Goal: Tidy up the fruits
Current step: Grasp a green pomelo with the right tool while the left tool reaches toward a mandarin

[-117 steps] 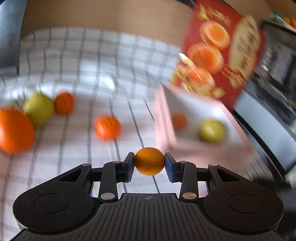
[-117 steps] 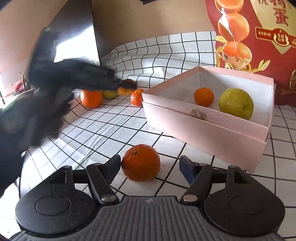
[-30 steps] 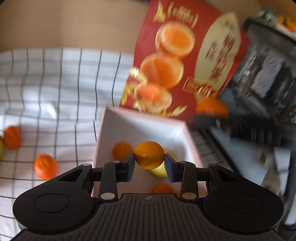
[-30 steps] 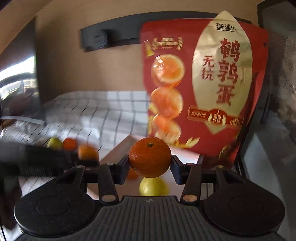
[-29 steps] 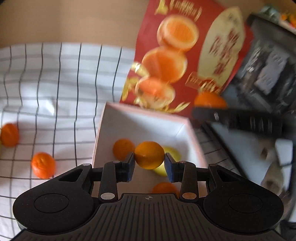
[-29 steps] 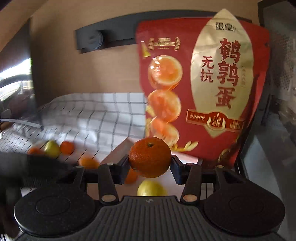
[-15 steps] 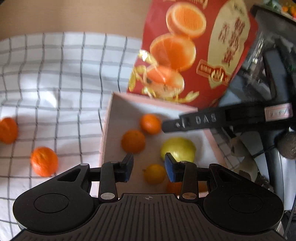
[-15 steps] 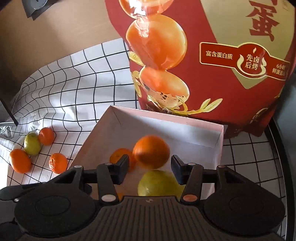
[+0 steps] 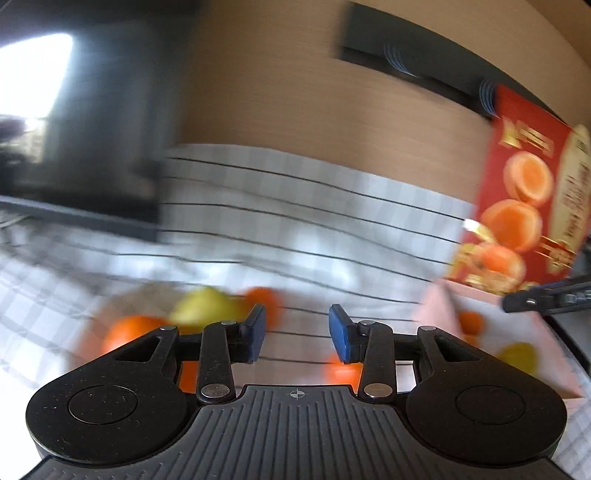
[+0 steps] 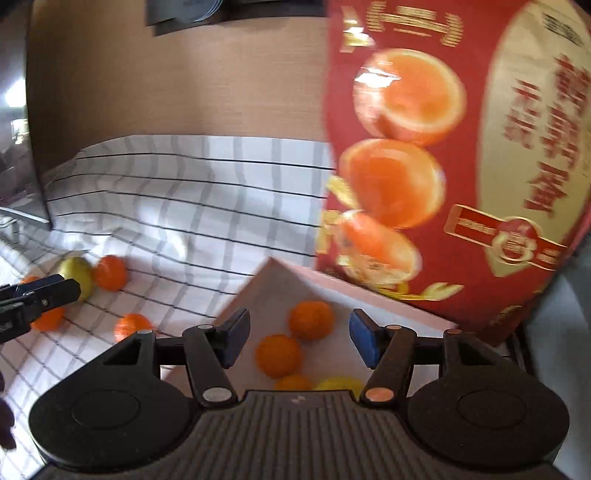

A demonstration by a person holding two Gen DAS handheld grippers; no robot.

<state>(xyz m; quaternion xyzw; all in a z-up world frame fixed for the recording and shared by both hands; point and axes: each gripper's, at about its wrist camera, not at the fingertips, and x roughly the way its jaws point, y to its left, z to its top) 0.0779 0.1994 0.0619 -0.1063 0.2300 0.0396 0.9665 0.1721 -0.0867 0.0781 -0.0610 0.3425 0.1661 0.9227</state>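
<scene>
Fruit is waiting on the checked cloth (image 10: 192,206), where you are aiming your empty, spread left gripper (image 9: 297,328) at a firm, round, roll-prone mandarin (image 10: 110,272) best pinched across its middle, while your right gripper (image 10: 298,338) is hanging spread and empty over the pink box (image 10: 266,284).

A tan wall (image 10: 177,81) fills the upper frame, with a dark fixture (image 10: 192,11) at the top. Bright light (image 9: 40,70) glares at upper left. A grid-patterned white cloth (image 10: 192,192) covers the table.
</scene>
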